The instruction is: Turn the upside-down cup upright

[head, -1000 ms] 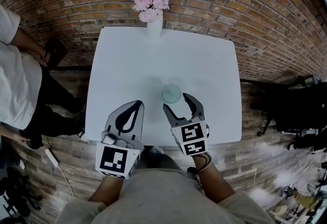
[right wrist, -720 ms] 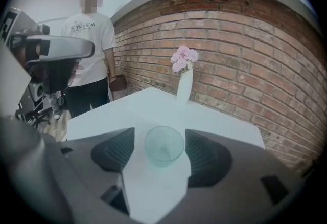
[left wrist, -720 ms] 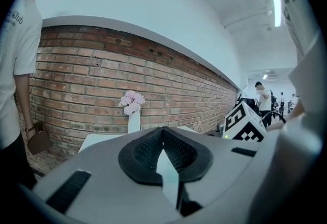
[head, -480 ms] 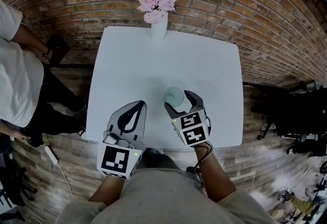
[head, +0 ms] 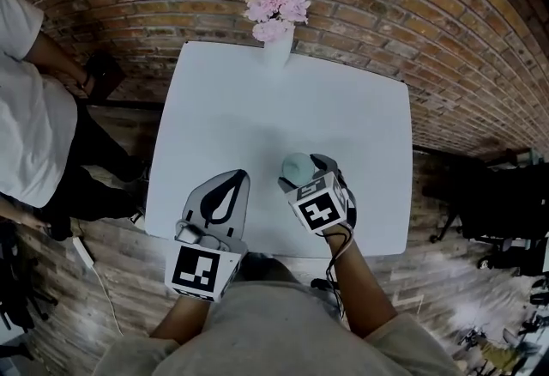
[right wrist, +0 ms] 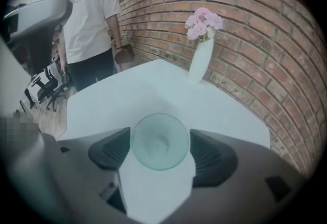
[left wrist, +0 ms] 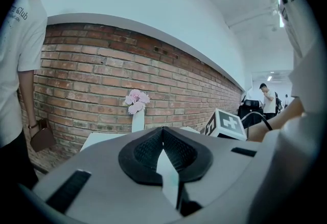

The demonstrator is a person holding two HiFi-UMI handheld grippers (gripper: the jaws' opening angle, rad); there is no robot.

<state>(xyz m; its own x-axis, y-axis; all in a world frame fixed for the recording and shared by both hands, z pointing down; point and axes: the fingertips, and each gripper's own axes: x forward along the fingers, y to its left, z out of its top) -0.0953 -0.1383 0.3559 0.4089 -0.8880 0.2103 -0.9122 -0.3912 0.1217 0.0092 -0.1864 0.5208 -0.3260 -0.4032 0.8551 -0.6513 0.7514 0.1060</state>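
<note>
A pale green see-through cup (head: 296, 165) stands upside down on the white table (head: 257, 100), near its front edge. My right gripper (head: 303, 171) points steeply down over it. In the right gripper view the cup (right wrist: 159, 140) sits between the two dark pads (right wrist: 213, 157). The right gripper (right wrist: 161, 152) has its jaws opening, and a gap shows between the cup and the right-hand pad. My left gripper (head: 232, 178) rests to the cup's left over the front edge, shut with nothing in it (left wrist: 163, 129).
A white vase of pink flowers (head: 276, 35) stands at the table's far edge against the brick wall. A person in a white shirt (head: 30, 125) stands left of the table. The table ends just behind my grippers.
My right gripper has come down and tipped steeply over the cup, so its fingers now flank it. The left gripper has stayed where it was.
</note>
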